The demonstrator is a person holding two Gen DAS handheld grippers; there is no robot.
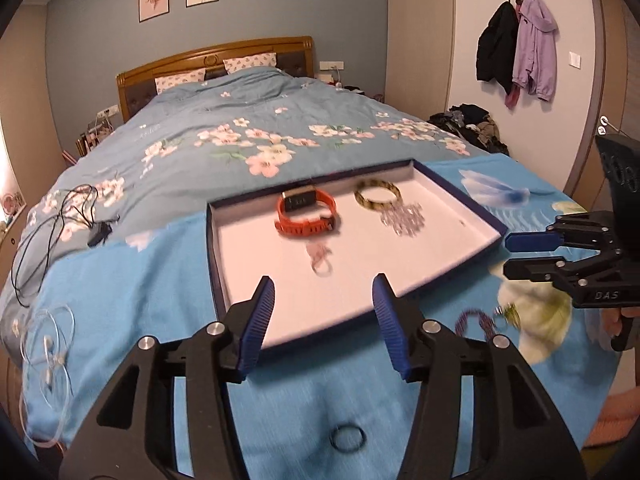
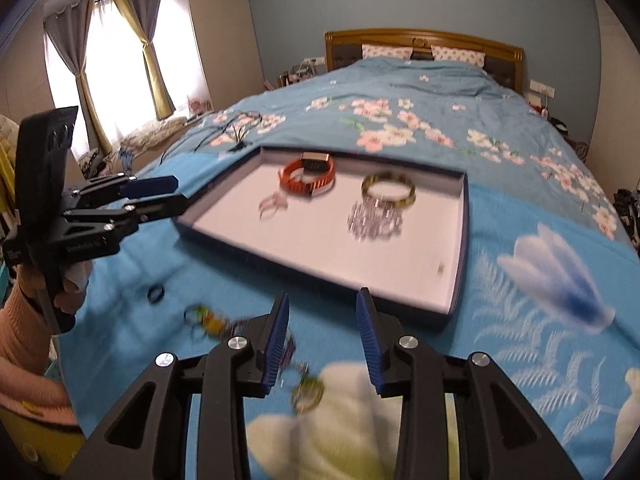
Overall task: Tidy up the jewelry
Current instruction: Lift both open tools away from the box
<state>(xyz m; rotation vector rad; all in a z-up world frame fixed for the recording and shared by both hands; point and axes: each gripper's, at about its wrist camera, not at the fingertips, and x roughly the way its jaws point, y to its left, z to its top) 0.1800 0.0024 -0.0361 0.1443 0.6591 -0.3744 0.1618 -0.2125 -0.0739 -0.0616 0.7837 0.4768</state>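
A: Tray contents?
B: Lying on the white floor: an orange watch at 12 o'clock, a gold-green bangle at 1, a silver beaded piece touching it, a pale pink ring at centre.

A: Outside it?
B: Sitting on the blue cloth: a black ring at 6 o'clock, a beaded tangle at 4.

A: Grippers?
B: The left gripper and right gripper are both hanging released, gripping nothing.
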